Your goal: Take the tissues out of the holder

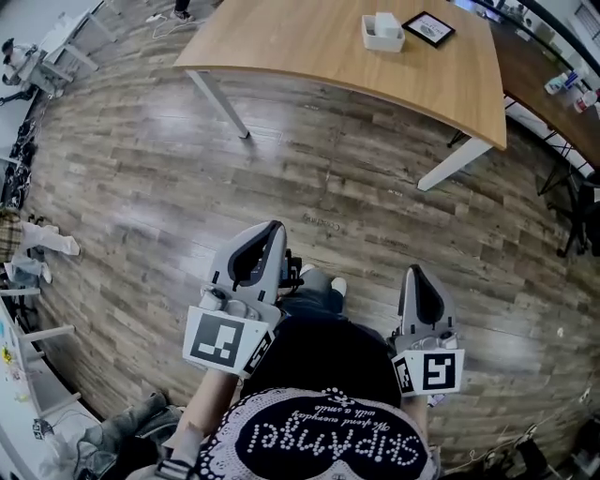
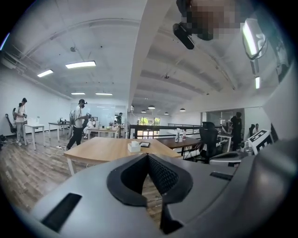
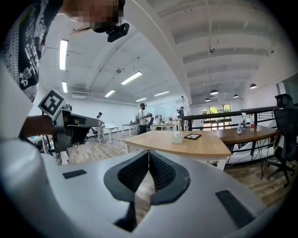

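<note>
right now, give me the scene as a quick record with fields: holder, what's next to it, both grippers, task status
tissue holder: white, on the wooden table, near its far side
tissues: white, showing at the holder's top
beside it: dark framed item, flat on the table, apart from the holder
left gripper: fingers together, nothing between them
right gripper: fingers together, nothing between them
position: both grippers over the wood floor, well short of the table
status: not begun, tissues in the holder

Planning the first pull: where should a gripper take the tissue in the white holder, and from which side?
Probably the raised top of the tissue, pinched from above: it stands up out of the white holder on the table, clear of its walls, which hide the rest.
</note>
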Demonstrator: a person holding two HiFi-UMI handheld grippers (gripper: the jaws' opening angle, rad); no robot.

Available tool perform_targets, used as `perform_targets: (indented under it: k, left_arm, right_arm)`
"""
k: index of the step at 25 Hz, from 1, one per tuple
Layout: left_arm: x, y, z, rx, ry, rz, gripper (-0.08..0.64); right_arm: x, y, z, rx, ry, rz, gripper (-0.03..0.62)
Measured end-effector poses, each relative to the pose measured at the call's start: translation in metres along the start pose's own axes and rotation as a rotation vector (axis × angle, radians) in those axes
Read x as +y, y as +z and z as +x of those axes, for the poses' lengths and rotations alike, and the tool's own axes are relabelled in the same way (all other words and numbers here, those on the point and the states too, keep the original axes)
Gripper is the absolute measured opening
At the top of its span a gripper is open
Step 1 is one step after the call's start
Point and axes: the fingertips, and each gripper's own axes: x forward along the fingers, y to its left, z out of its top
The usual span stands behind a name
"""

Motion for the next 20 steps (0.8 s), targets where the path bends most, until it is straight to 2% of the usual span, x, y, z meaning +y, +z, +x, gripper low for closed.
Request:
perform_targets:
  k: [6, 12, 20]
  left_arm:
    - [-0.017, 0.000, 0.024, 0.019, -0.068, 0.010, 0.005]
    - [0.004, 0.000, 0.067, 0.059, -0.081, -0.016, 0.005]
    - [0.040, 0.022, 0.139, 0.061, -0.133, -0.036, 0.005]
  right_arm:
    - [-0.012, 0.002, 0.007, -0.003, -0.005, 0.019, 0.011]
    - [-0.027, -0.001, 0.036, 0.035, -0.042, 0.049, 0.011]
    - [-0.052, 0.034, 0.109, 0.002, -0.077, 0.048, 0.011]
